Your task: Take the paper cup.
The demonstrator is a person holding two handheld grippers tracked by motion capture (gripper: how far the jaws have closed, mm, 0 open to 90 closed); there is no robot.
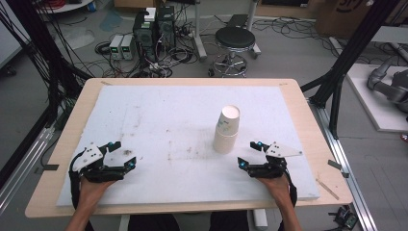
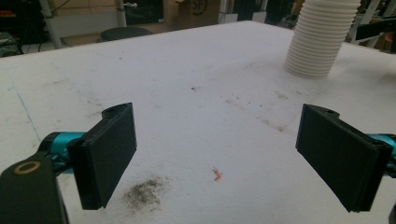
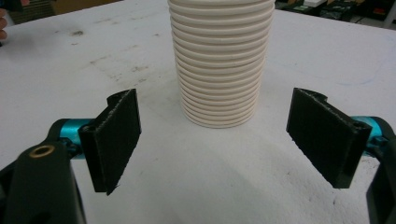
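A tall stack of white paper cups (image 1: 227,129) stands upside down, rims at the bottom, on the white foam board (image 1: 159,115), right of its centre. My right gripper (image 1: 251,154) rests on the board just to the stack's right and nearer the front, wide open and empty. In the right gripper view the stack (image 3: 220,60) stands a short way ahead, centred between the spread jaws. My left gripper (image 1: 121,154) is open and empty near the front left of the board. Its own view has the stack (image 2: 322,37) far off at the upper right.
The board lies on a wooden table (image 1: 57,144) and carries dirt smudges (image 2: 145,192) and a small red fleck (image 2: 217,174). Beyond the table stand a black stool (image 1: 234,39), computer boxes (image 1: 154,29) and loose cables. A black frame post (image 1: 353,53) rises at the right.
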